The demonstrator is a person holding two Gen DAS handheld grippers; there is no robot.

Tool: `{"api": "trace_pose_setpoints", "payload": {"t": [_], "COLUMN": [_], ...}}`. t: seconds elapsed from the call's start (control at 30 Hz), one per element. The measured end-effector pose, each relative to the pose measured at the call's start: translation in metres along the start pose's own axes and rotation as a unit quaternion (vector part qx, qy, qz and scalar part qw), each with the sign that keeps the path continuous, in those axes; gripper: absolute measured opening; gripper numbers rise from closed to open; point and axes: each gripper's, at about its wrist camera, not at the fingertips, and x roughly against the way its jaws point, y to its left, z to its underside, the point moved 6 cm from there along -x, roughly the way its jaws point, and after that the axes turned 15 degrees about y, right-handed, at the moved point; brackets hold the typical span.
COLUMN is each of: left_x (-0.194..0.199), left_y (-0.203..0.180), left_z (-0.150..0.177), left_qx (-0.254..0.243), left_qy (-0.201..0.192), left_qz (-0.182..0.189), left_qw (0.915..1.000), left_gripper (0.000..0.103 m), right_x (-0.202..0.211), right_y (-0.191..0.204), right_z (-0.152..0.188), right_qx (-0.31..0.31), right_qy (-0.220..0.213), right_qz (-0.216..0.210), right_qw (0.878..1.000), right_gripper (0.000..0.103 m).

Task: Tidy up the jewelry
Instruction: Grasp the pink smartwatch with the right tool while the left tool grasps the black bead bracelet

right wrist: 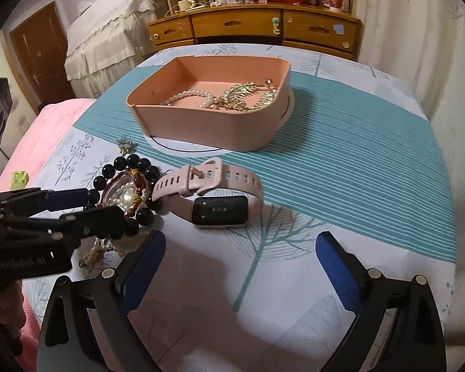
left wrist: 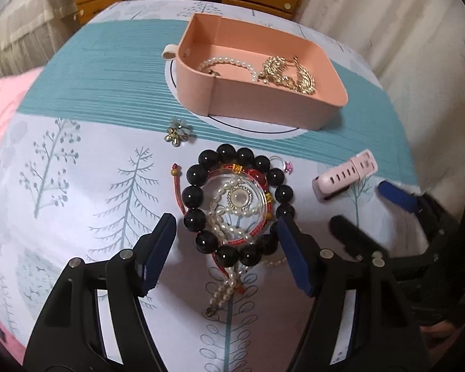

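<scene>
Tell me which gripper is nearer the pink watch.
Right, I judge. The right gripper stands open just short of the pink watch, which lies straight ahead of its fingers. The left gripper, open, straddles the black bead bracelet, with the watch off to its right.

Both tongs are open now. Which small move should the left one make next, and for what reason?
Probably lower the left tongs a little and close them on the black bead bracelet. Their fingers already stand open on either side of the pile, while the pink tray beyond holds only a pearl strand and gold pieces. The right tongs are open near the pink watch.
</scene>
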Motion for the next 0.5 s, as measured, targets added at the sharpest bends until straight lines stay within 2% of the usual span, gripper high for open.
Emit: {"api": "trace_pose_setpoints", "payload": {"t": [0.07,0.13,0.2,0.27,0.33,0.37,0.5], "left_x": [-0.002,-0.003,-0.004,-0.004,-0.003,-0.002,0.013], "left_y": [0.004,0.008,0.012,0.015,0.017,0.017,0.018], "left_z": [0.0,-0.002,-0.003,-0.003,-0.003,-0.003,-0.003], "left_qx": [0.016,0.025,0.034,0.041,0.045,0.046,0.04], "left_qy": [-0.001,0.001,-0.003,-0.007,-0.012,-0.017,-0.052], "left_qz": [0.013,0.009,0.007,0.012,0.02,0.024,0.039], "left_qw": [0.9998,0.9996,0.9994,0.999,0.9987,0.9985,0.9971], "left_gripper": [0.048,0.037,0.031,0.016,0.014,0.013,0.013], "right_x": [-0.004,-0.006,-0.007,-0.01,-0.014,-0.016,-0.017], "right_y": [0.004,0.008,0.013,0.017,0.021,0.022,0.026], "right_z": [-0.002,-0.004,-0.006,-0.008,-0.011,-0.012,-0.017], "right_qx": [0.008,0.017,0.026,0.033,0.039,0.041,0.042], "right_qy": [-0.001,-0.007,-0.014,-0.015,-0.012,-0.012,-0.021], "right_qz": [-0.002,-0.001,-0.002,0.001,0.003,0.006,0.018], "right_qw": [1.0,1.0,1.0,0.999,0.999,0.999,0.999], "right_gripper": [0.098,0.098,0.098,0.093,0.079,0.079,0.066]}}
